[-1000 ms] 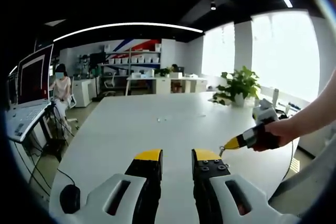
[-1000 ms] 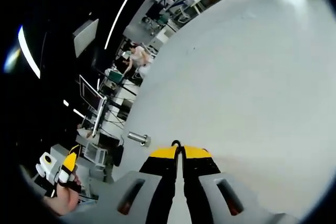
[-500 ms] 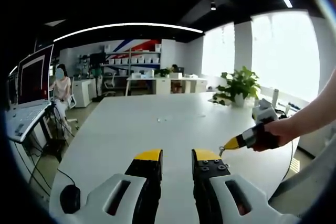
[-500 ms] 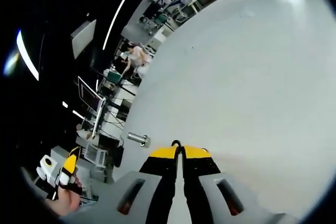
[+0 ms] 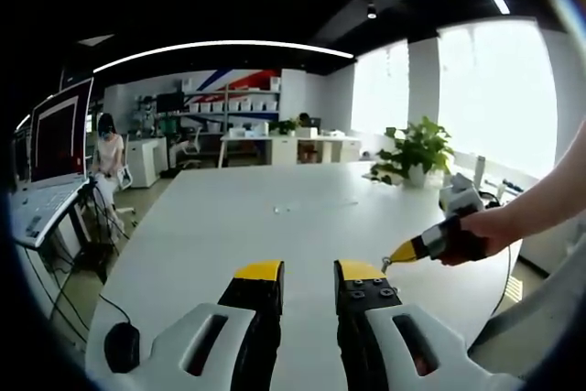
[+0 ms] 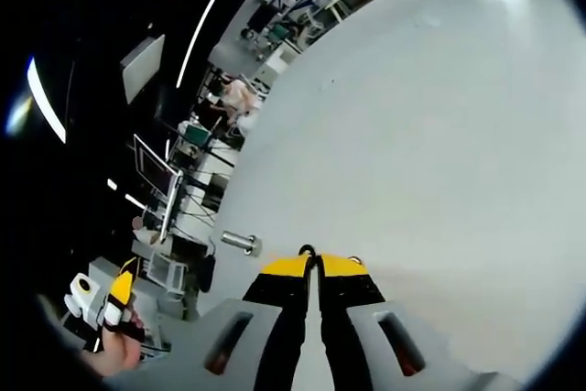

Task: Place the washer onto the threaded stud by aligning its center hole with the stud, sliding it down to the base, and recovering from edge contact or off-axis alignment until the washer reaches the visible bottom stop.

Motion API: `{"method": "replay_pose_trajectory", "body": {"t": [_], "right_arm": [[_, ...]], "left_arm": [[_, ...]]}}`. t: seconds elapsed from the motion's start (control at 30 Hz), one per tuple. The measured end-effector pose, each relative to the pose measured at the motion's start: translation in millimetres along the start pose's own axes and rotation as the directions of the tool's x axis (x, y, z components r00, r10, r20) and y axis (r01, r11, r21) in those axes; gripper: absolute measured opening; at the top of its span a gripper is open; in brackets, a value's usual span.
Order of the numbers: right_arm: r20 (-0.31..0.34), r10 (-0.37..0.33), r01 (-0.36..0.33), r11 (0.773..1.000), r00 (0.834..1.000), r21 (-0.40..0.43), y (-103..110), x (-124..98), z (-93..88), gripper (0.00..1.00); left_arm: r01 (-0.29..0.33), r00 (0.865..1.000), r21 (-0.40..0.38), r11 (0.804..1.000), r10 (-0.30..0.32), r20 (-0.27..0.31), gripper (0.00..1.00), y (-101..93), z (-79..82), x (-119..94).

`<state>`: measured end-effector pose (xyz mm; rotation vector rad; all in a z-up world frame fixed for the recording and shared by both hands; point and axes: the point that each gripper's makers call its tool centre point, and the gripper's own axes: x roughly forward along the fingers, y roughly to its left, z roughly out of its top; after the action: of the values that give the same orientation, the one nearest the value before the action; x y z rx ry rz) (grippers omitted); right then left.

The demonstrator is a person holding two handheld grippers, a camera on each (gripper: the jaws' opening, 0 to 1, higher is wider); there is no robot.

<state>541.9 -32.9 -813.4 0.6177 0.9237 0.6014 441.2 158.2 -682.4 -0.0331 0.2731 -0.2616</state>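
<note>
Across the left gripper view, a long white desk [image 5: 275,226] runs away toward shelving and bright windows. The left hand-held gripper [image 5: 309,272] rises from the bottom of the picture with its yellow-tipped jaws parted by a clear gap and nothing between them. To the right, a hand [image 5: 476,231] holds the right hand-held gripper [image 5: 392,255], which points leftward over the desk; a small grey ring, the washer [image 5: 386,266], shows at its yellow tip. A potted plant [image 5: 417,151] stands further back on the desk near the windows. An open laptop [image 5: 50,148] sits on a stand off the desk's left edge, a dark mouse [image 5: 121,347] lies on the desk's near left corner, and a seated person [image 5: 107,148] is in the background beyond the laptop.

Over in the right gripper view, the right hand-held gripper [image 6: 316,261] has its jaws pressed nearly together, pinching the washer [image 6: 308,250], whose dark rounded edge pokes out just above the yellow tips. Just to the left of the tips, near the desk [image 6: 430,135] edge, lies the threaded stud [image 6: 240,242], a short metal cylinder on its side with a wider base at one end; the washer is near it but apart from it. At the lower left, the left hand-held gripper [image 6: 117,288] comes into view, held in a hand [image 6: 114,352]; from here I cannot tell how far its jaws stand open.
</note>
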Motion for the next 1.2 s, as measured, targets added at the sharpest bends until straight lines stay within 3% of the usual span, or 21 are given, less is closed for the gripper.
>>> {"method": "replay_pose_trajectory", "body": {"t": [0.83, 1.07, 1.2], "right_arm": [[0.02, -0.022, 0.022, 1.0, 1.0, -0.017, -3.5, -6.6, 3.9, 0.07], [0.021, -0.053, 0.055, 0.992, 0.998, -0.113, -6.2, -9.1, 0.8, 0.09], [0.011, -0.11, 0.11, 0.97, 0.994, -0.215, -13.1, -12.8, -3.6, 0.09]], "left_arm": [[0.005, 1.0, 0.0, 1.0, -0.005, 0.002, 0.2, -1.4, 1.1, -0.3], [0.009, 1.0, -0.001, 1.0, -0.009, 0.004, 0.2, -2.3, 1.1, 0.5], [0.008, 1.0, -0.001, 1.0, -0.008, 0.005, 0.2, -1.7, 1.5, 0.8]]}}
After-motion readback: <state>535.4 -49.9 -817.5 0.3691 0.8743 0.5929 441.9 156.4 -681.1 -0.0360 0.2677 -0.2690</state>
